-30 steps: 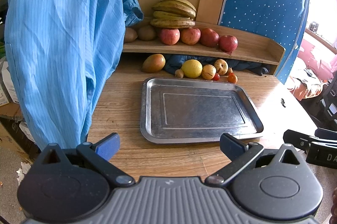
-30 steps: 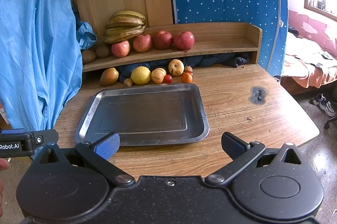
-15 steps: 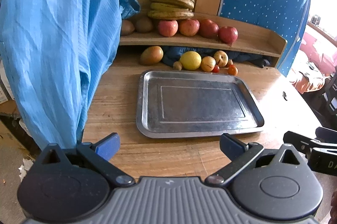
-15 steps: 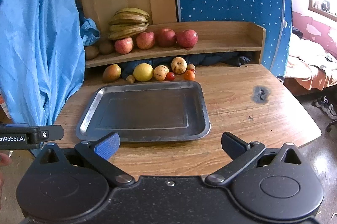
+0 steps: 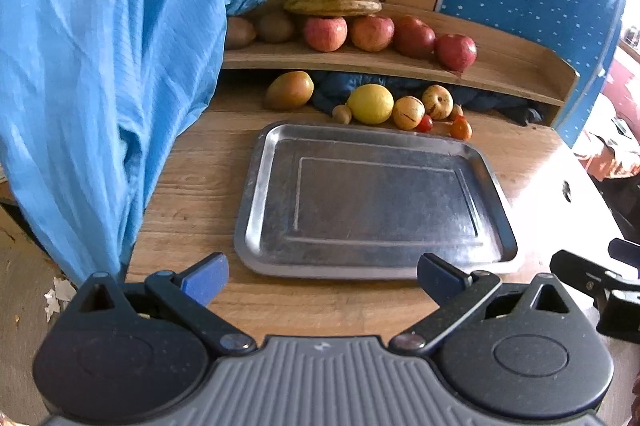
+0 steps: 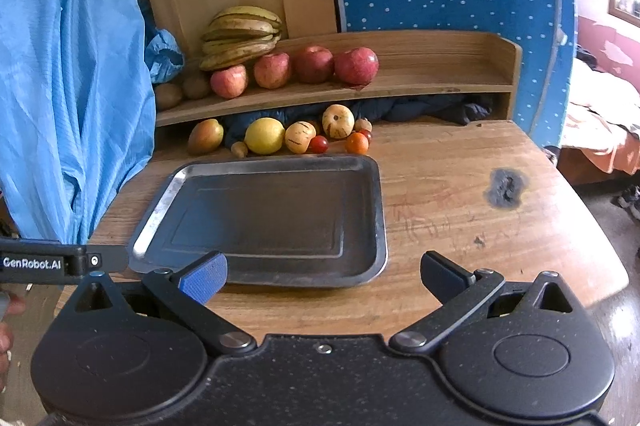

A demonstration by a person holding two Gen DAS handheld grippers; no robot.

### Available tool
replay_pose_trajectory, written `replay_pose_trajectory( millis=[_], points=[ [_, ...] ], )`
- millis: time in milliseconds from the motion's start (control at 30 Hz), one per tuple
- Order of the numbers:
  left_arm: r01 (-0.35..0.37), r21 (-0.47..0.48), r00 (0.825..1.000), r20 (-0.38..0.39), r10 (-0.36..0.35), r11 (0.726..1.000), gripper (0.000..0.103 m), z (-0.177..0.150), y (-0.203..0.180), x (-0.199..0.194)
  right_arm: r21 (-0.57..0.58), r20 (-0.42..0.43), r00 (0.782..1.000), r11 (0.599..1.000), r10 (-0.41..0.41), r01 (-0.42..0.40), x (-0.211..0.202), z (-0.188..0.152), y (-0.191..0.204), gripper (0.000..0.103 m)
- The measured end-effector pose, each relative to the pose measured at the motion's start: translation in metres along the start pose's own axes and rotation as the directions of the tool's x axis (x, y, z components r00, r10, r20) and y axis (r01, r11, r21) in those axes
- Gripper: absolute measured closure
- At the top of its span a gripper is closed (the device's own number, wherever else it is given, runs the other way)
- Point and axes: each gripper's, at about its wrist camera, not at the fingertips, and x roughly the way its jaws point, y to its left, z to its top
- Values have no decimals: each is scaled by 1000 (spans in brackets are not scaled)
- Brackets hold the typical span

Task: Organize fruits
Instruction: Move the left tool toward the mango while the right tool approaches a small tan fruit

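Beyond the far long edge of the tray (image 5: 256, 185), the loose fruit lies in a row straight ahead of both my grippers, running left to right along the table (image 6: 460, 185) under the shelf (image 6: 420, 85). The tray's bare floor sits between my jaws and that row, its long axis across my view. My left gripper (image 5: 322, 272) and right gripper (image 6: 324, 272) both hang released, jaws spread wide and grasping nothing, at the tray's near edge. The mango (image 5: 290, 90) at the row's left end looks nearer my left gripper; the orange tomato (image 6: 357, 143) at the right end, nearer my right.

On the table I count one mango, one lemon (image 5: 370, 103), two striped pale melons (image 6: 300, 137), and several small tomatoes, number uncertain. On the shelf: four apples (image 6: 356, 65), one bunch of bananas (image 6: 240, 35), two brown fruits (image 5: 276, 27).
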Motion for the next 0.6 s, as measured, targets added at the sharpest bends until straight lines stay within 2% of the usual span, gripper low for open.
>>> replay_pose_trajectory(
  millis=[367, 600],
  points=[
    [-56, -96, 998, -19, 54, 994, 0, 28, -44, 31, -93, -39, 996, 992, 84, -87, 38, 36, -48, 0],
    [-97, -111, 995, -29, 94, 989, 0, 38, -73, 44, -181, -39, 987, 970, 158, -162, 54, 52, -69, 0]
  ],
)
